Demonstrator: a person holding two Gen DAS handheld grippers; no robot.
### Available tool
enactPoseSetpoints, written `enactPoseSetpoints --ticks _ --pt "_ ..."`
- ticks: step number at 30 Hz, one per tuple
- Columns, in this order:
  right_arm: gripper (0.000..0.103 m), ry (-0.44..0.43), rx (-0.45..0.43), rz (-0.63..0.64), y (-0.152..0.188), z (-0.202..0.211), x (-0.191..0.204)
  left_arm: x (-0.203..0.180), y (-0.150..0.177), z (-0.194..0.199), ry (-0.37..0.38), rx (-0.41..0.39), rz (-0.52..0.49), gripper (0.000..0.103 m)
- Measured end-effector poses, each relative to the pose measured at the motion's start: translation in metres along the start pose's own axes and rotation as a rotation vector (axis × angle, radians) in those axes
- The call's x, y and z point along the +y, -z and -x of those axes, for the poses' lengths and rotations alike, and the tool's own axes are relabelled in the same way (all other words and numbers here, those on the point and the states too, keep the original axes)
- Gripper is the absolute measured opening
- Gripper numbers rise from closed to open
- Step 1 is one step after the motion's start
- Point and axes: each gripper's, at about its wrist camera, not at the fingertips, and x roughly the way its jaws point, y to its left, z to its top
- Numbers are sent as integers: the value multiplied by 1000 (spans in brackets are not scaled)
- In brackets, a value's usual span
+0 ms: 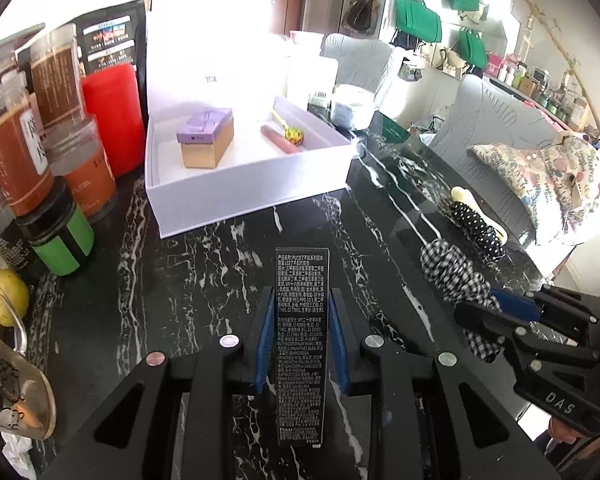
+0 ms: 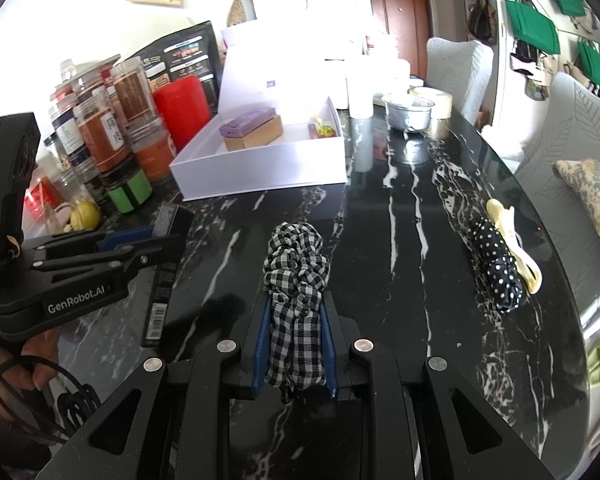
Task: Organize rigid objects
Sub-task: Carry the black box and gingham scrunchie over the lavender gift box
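My left gripper [image 1: 301,296] is shut on a slim black carton [image 1: 301,320] with white print, held low over the black marble table [image 1: 204,272]. My right gripper [image 2: 295,304] is shut on a black-and-white checked hair scrunchie [image 2: 296,280]; the scrunchie also shows in the left wrist view [image 1: 452,272]. An open white box [image 1: 236,184] stands ahead, holding a purple-lidded tan box [image 1: 206,136], a pink tube [image 1: 282,140] and a yellow lollipop [image 1: 292,133]. The box shows in the right wrist view too [image 2: 260,176].
Jars and a red canister [image 1: 112,120] crowd the left edge, with a green-banded jar [image 1: 60,236] and a lemon [image 1: 6,296]. A polka-dot scrunchie [image 2: 496,264] on a cream hair clip [image 2: 504,216] lies right. A metal bowl [image 2: 408,112] and chairs stand beyond.
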Motion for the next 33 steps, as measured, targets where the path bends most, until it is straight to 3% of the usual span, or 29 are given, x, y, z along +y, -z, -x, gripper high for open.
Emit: enactPoseSetpoints --ticks 14,33 --pt "22 -22 -51 39 -6 18 15 -5 -19 27 -5 -78 -25 25" --pt "22 -66 -118 83 -61 16 13 -1 -82 23 -23 -166 -83 25"
